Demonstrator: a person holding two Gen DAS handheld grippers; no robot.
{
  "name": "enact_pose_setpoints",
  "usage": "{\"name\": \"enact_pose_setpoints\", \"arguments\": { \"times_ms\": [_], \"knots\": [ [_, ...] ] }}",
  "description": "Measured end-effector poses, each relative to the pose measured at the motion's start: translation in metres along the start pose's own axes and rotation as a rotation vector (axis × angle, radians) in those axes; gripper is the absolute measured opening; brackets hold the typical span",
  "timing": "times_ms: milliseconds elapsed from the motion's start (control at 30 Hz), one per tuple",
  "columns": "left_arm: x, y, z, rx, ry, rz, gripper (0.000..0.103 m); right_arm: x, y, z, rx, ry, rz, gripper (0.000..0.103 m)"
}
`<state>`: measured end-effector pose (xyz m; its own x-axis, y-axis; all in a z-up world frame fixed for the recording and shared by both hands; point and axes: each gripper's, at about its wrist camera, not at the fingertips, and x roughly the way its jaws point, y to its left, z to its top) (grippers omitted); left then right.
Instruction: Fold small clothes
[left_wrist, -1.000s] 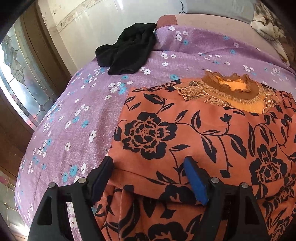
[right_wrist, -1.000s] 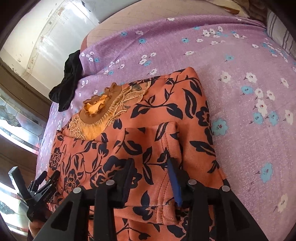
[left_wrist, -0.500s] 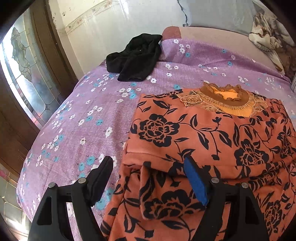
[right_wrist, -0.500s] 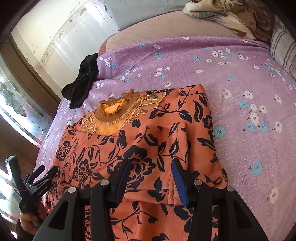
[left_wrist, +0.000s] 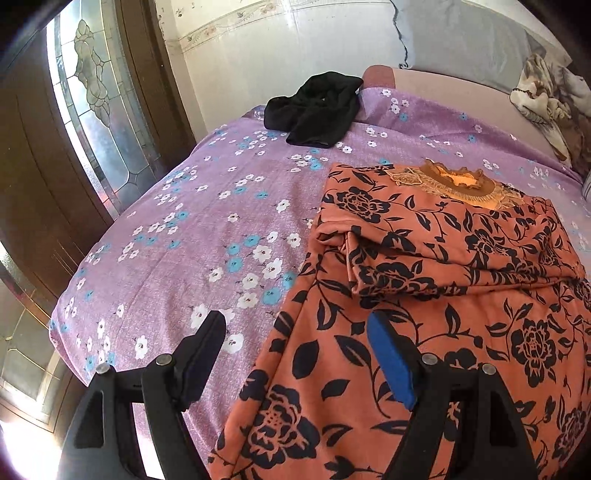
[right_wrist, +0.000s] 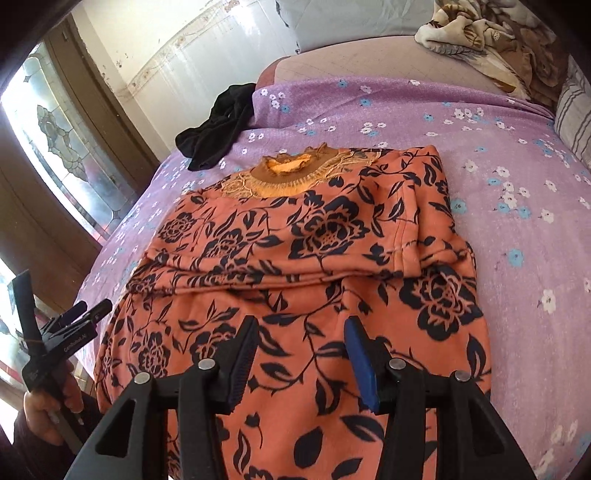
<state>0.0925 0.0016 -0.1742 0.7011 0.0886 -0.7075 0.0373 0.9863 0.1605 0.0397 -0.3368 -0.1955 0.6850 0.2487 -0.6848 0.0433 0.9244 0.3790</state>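
Right wrist: orange floral top (right_wrist: 314, 236) lies under the spread claw (right_wrist: 299, 360)

White lettering, roughly "GenRobot.AI", stands on the left tongs (right_wrist: 79, 314).

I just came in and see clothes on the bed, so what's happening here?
A person with a gripper in each hand is folding an orange flowered dress on the purple bedsheet. Its sleeves are folded in across the chest, and the skirt part lies flat toward the grippers. The left gripper and right gripper are both open above the lower part, holding nothing. A black garment lies unfolded at the far end of the bed.
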Motion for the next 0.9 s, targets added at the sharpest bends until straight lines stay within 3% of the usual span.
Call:
{"name": "enact_pose_setpoints", "arguments": {
  "times_ms": [200, 500, 733, 900],
  "knots": [
    [-0.013, 0.011, -0.011, -0.015, 0.009, -0.005, 0.079, -0.016, 0.005, -0.023, -0.008, 0.001, -0.004, 0.052],
    [-0.037, 0.018, -0.021, -0.013, -0.013, -0.021, 0.079, -0.042, 0.014, -0.031, -0.015, -0.035, -0.004, 0.055],
    [-0.033, 0.033, -0.039, -0.023, 0.039, -0.024, 0.079, -0.051, -0.003, -0.051, 0.008, -0.007, -0.033, 0.055],
    [-0.017, 0.062, -0.059, -0.089, 0.144, -0.034, 0.079, -0.061, -0.029, -0.065, 0.068, 0.009, -0.053, 0.055]
  ]
}}
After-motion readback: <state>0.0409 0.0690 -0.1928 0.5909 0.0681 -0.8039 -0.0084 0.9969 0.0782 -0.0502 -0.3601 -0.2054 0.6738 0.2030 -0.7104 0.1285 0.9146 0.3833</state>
